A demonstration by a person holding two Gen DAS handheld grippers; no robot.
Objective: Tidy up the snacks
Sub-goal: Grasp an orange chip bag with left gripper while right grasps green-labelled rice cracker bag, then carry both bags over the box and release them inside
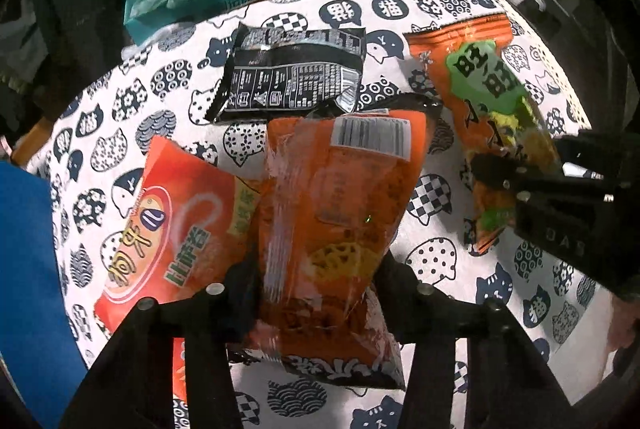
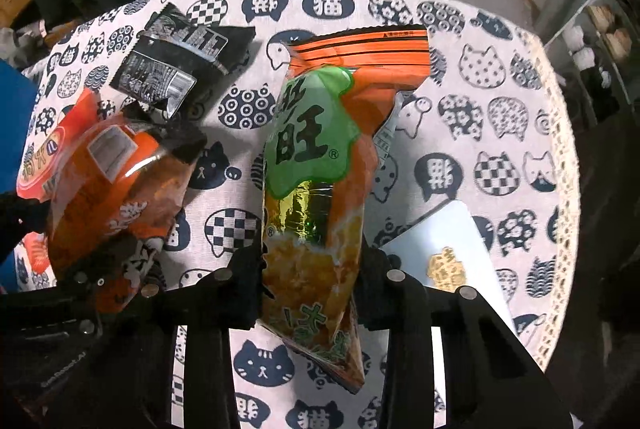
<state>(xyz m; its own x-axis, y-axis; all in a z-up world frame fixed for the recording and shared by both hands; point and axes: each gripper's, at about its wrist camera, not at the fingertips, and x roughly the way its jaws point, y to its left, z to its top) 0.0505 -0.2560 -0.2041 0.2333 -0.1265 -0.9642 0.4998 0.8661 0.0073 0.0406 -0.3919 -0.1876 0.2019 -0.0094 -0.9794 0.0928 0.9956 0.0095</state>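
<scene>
While both point downward, each gripper (image 1: 316, 293) (image 2: 310, 281) clamps a snack bag (image 1: 336, 213) (image 2: 316, 189).

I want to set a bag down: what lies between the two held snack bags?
In the right wrist view, only bare cat-print tablecloth lies between the barcode-labelled orange bag and the green-labelled orange bag.

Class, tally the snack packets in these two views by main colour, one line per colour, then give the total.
Orange packets: 2, one with a barcode label, one with a green patch
Red packets: 1
Black packets: 1
Total: 4
</scene>
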